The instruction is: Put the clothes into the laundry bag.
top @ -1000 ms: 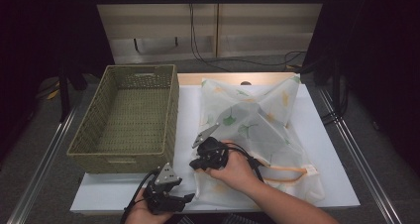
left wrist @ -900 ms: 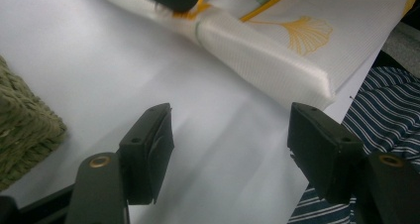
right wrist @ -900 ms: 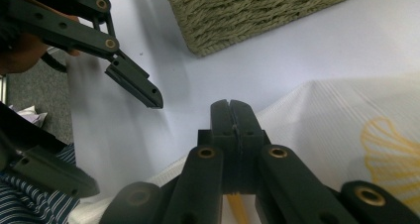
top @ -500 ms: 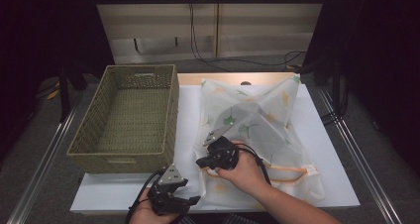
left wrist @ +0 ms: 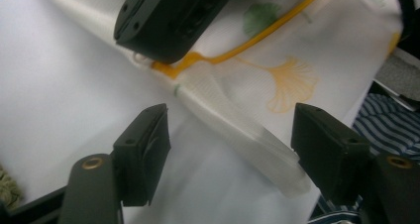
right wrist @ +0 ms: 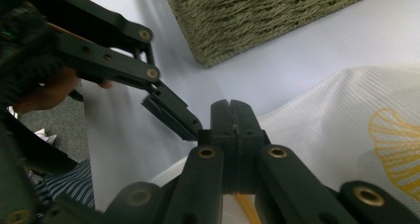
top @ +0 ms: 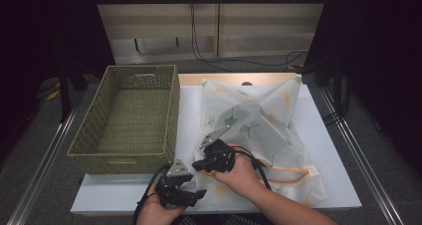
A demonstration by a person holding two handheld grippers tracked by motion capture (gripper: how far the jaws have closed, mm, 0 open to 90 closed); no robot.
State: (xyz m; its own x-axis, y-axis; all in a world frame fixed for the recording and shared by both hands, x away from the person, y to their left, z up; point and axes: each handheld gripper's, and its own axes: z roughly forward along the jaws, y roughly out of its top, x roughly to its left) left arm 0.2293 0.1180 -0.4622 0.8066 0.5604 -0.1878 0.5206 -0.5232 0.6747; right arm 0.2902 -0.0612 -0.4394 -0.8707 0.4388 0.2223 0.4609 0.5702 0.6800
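White mesh bag (top: 259,130), lengthwise along table (top: 318,135)

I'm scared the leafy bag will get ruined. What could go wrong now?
The left gripper is open around the bag's folded corner; closing badly, it might miss or crumple it. The right gripper is shut by the orange drawstring; tugging could strain the thin bag or drag it across the table.
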